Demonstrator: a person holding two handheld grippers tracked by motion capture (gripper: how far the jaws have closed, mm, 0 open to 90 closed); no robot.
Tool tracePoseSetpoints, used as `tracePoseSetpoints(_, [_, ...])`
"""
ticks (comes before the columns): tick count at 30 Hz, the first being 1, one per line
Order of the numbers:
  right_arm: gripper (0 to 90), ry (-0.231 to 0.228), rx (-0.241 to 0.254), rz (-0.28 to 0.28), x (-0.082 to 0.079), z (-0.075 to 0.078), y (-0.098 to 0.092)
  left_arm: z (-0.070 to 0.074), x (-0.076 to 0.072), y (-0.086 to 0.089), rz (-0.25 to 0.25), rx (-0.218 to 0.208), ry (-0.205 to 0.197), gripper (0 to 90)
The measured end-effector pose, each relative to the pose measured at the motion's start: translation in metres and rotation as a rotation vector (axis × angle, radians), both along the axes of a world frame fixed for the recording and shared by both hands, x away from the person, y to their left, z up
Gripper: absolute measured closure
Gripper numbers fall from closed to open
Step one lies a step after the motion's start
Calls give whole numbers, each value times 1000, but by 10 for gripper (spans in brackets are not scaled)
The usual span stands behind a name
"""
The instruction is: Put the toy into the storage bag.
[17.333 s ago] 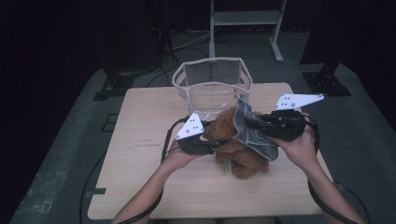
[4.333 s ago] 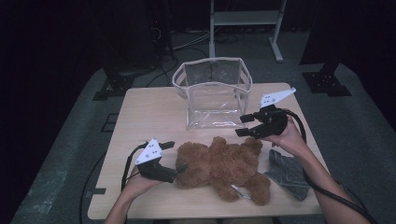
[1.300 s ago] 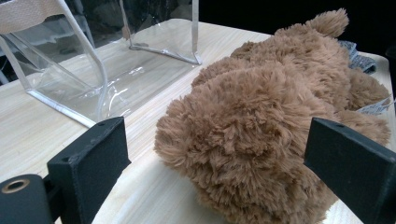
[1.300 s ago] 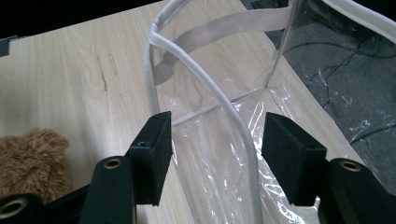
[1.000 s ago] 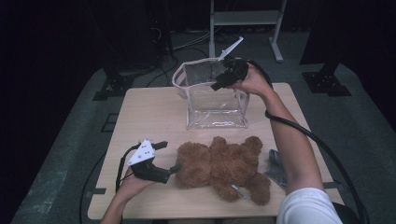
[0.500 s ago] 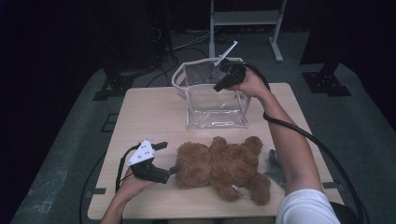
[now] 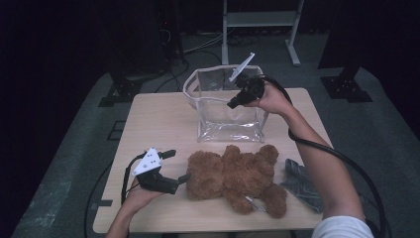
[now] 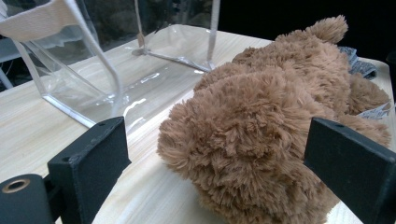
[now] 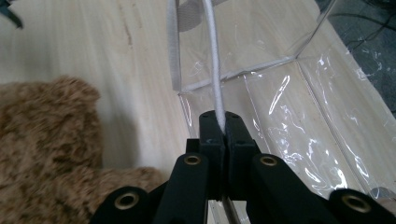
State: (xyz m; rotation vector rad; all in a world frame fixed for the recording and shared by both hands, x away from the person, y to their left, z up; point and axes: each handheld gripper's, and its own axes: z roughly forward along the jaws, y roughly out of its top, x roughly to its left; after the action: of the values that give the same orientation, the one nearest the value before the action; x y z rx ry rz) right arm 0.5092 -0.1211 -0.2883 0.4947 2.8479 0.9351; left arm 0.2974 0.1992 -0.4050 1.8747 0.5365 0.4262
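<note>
Right gripper now clamping bag rim

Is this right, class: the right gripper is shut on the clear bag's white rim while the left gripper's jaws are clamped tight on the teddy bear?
Not quite. The left gripper is open: in the left gripper view its jaws stand wide either side of the teddy bear, not clamped. The right gripper is indeed shut on the clear bag's white rim.

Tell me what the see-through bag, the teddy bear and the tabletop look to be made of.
Bag: clear glossy plastic film, likely vinyl, judging by the glare streaks and the table showing through; its white rim looks like woven fabric piping.
Teddy bear: brown plush with a shaggy, matte pile.
Tabletop: pale wood or wood-look laminate; grain lines show, but which one is unclear.
</note>
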Motion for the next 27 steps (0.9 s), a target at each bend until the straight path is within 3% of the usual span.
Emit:
tracePoseSetpoints(14, [873, 18, 14, 77, -52, 0, -3, 0, -1, -2, -9, 7, -8, 53])
tracePoseSetpoints(27, [871, 22, 14, 72, -61, -1, -1, 0, -1, -3, -13, 8, -7, 53])
